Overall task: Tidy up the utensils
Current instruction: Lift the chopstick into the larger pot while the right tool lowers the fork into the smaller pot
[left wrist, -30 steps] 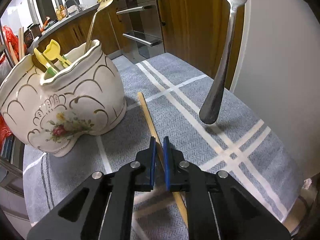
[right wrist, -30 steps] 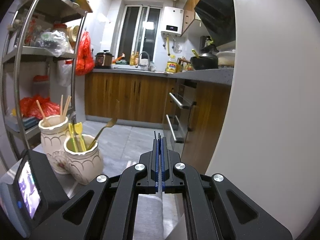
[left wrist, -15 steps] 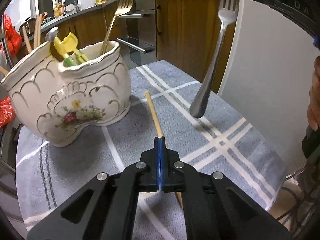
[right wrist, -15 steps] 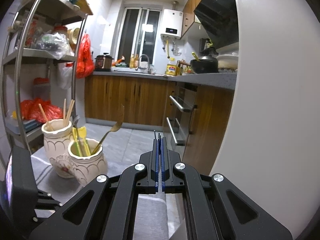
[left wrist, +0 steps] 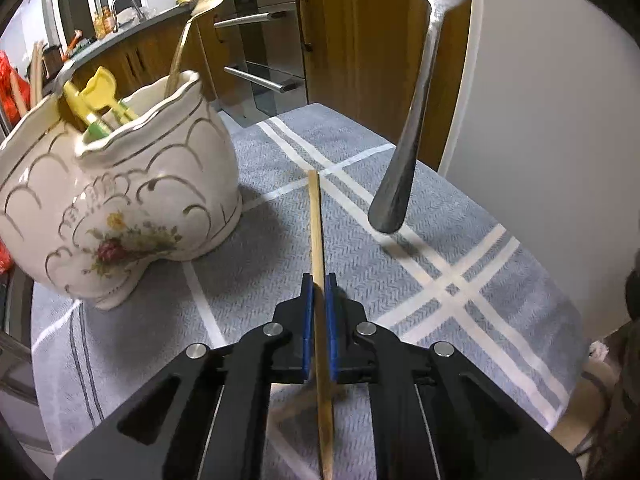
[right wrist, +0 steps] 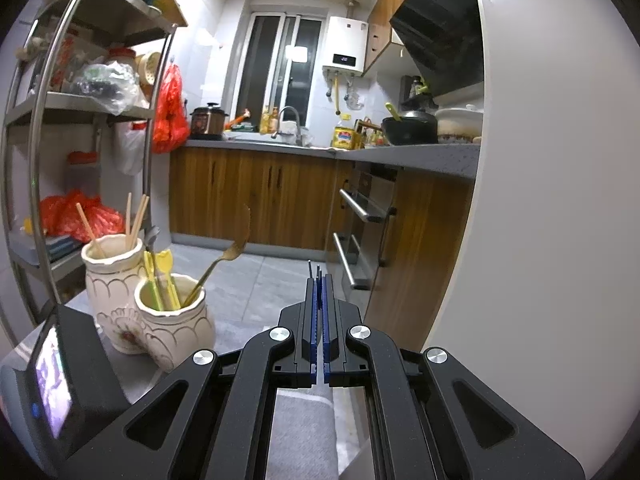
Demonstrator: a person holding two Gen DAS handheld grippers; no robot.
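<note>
Chopstick geometry decides the next move: the single pale wooden chopstick (left wrist: 318, 248) is pinched between the blue pads of the left gripper (left wrist: 319, 286), and its long axis runs straight away from that gripper, its far tip over the grey-blue cloth with white stripes (left wrist: 460, 280) and its near end passing back under the black fingers. The cream ceramic two-pot utensil holder with gold scrolls and a painted rose (left wrist: 120, 200) stands to the far left of that tip, near but not touching it. In the right wrist view, bare wooden chopsticks (right wrist: 134, 216) stand in the holder's taller rear pot, so the held stick most likely belongs there, which means swinging left and tipping it upright. The right gripper (right wrist: 319, 280) is closed on the tine end of a silver metal fork (left wrist: 416, 120), which hangs handle-down to the right, its tip just above the cloth and well apart from the chopstick. A gold fork (left wrist: 192, 24) and yellow plastic utensils (left wrist: 98, 92) fill the front pot.
</note>
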